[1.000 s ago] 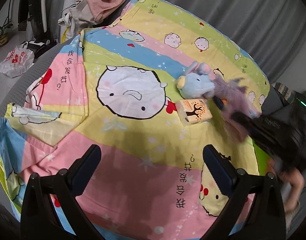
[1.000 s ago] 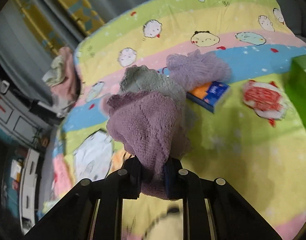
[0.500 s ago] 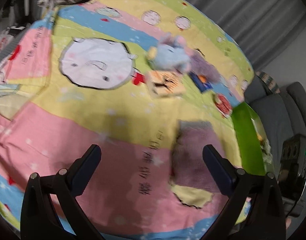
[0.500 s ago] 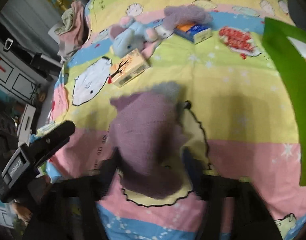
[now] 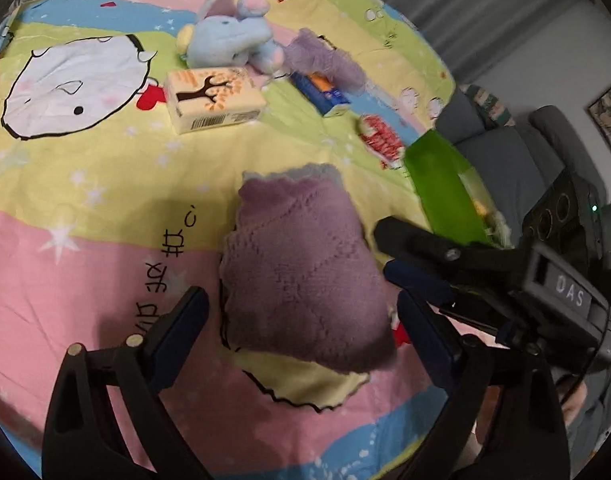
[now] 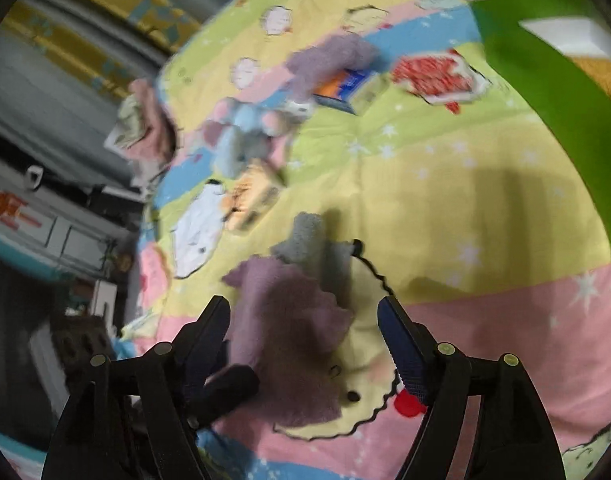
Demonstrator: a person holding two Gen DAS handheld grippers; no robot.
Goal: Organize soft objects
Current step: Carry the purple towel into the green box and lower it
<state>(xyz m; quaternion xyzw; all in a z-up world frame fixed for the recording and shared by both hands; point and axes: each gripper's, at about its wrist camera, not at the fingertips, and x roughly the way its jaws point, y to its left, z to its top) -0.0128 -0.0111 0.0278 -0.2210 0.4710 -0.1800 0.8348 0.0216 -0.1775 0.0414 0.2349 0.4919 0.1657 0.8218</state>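
Now, starting at your left: the left gripper (image 5: 301, 340) has its jaws wide apart, though they have just been closing a little, and the mauve knitted cloth (image 5: 301, 276) lies between them on the cartoon-print bedsheet (image 5: 105, 200) with neither pad pressing on it. You look set to take hold of it, probably to fold or straighten it. The cloth lies flat near the sheet's front edge, a grey layer peeking out at its far end, well apart from the clutter further back: a yellow box with a tree print (image 5: 213, 98), a pale blue plush elephant (image 5: 229, 38), a second fuzzy purple cloth (image 5: 325, 62) draped over a blue and orange packet (image 5: 321, 90). Further right stands the green bin (image 5: 445, 184), likely the destination. Your right gripper (image 6: 305, 344) has let go; its jaws have just opened and eased back slightly, and the cloth lies loose between them. That view is blurred, so whether its left pad brushes the fabric is uncertain.
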